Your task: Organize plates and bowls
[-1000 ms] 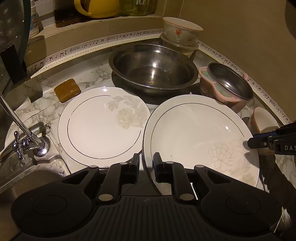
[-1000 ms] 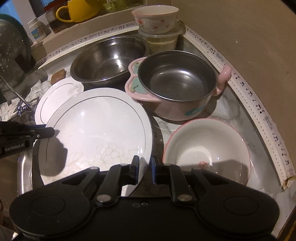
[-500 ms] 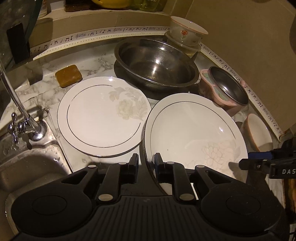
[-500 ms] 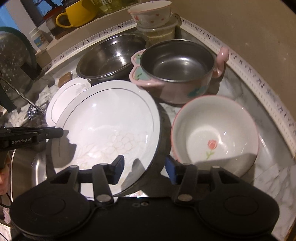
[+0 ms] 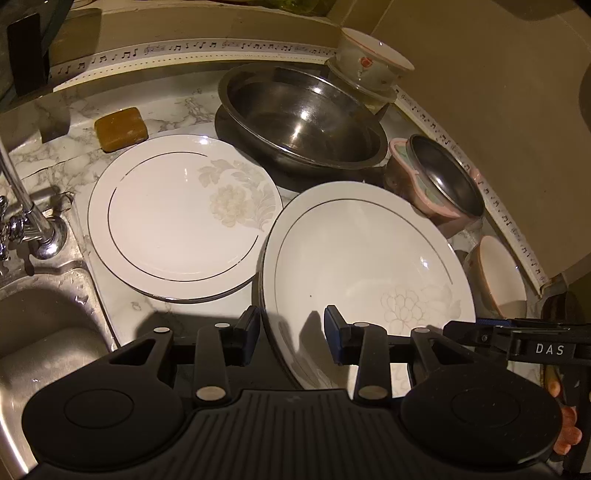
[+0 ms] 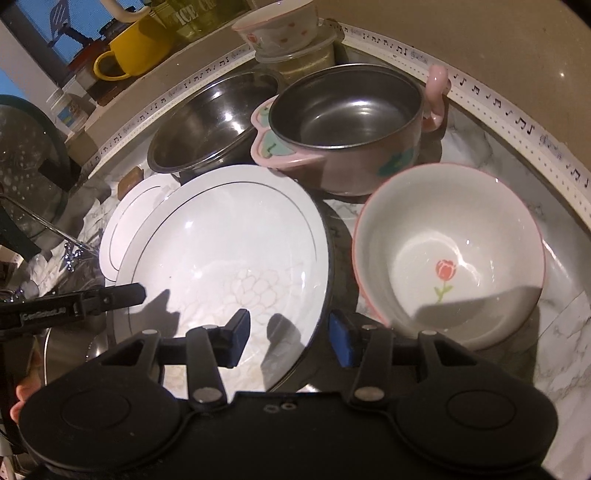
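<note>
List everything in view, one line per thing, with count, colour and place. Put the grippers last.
deep plate: 1, white with faint flower, nearest, both grippers straddling its rim
flat plate: 1, white with grey flower, left of the deep plate
steel basin: 1, silver, behind the plates
pink-handled pot: 1, steel with pink rim, right of the basin
tulip bowl: 1, white with pink rim, right of the deep plate
small bowl: 1, white with red flowers, atop a clear container at the back
soap bar: 1, brown, behind the flat plate
yellow mug: 1, on the ledge
tap: 1, chrome, by the sink
left gripper: open
right gripper: open
</note>
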### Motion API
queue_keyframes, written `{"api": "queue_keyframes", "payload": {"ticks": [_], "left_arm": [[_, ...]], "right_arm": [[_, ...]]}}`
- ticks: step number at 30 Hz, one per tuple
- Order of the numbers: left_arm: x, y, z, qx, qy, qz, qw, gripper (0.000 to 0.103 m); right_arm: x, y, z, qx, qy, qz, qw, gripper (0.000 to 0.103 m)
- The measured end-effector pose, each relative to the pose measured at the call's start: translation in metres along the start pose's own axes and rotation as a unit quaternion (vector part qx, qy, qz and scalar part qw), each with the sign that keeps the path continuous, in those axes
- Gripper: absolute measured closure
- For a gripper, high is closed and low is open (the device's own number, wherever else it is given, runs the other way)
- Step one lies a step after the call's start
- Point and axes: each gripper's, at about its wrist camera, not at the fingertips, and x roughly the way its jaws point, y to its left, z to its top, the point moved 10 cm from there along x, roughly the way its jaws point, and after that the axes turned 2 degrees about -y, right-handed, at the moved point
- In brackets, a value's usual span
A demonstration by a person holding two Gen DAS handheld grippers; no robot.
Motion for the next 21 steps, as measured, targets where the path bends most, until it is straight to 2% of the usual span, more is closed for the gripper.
{"api": "queue_keyframes", "payload": {"ticks": [1, 3, 8, 11, 13, 15, 21], "left_arm": [[0.002, 0.000, 0.000, -0.001, 0.001, 0.001, 1.0000, 0.067], [0.004, 0.001, 0.001, -0.007, 0.000, -0.001, 1.0000, 0.067], [0.009, 0.002, 0.003, -0.020, 0.003, 0.000, 0.9998, 0.068], [0.011, 0.002, 0.003, -0.021, 0.003, 0.002, 0.9998, 0.068], [0.011, 0.005, 0.003, -0.023, 0.003, 0.007, 0.9997, 0.073], [0.011, 0.008, 0.003, -0.023, 0.003, 0.017, 0.9996, 0.083], [0.008, 0.008, 0.003, -0.018, -0.002, 0.036, 0.9992, 0.086]], "right_arm": [[0.000, -0.001, 0.000, 0.000, -0.001, -0.002, 1.000, 0.057], [0.001, -0.003, 0.001, 0.003, -0.003, -0.006, 1.000, 0.065], [0.002, -0.001, 0.004, 0.003, -0.005, -0.015, 1.000, 0.065], [0.003, -0.004, 0.003, 0.013, -0.004, -0.022, 1.000, 0.074], [0.004, -0.008, 0.002, 0.020, -0.005, -0.026, 0.999, 0.080], [0.003, -0.010, 0.002, 0.024, -0.005, -0.027, 0.999, 0.086], [0.003, -0.007, 0.001, 0.007, -0.012, -0.044, 0.999, 0.086]]}}
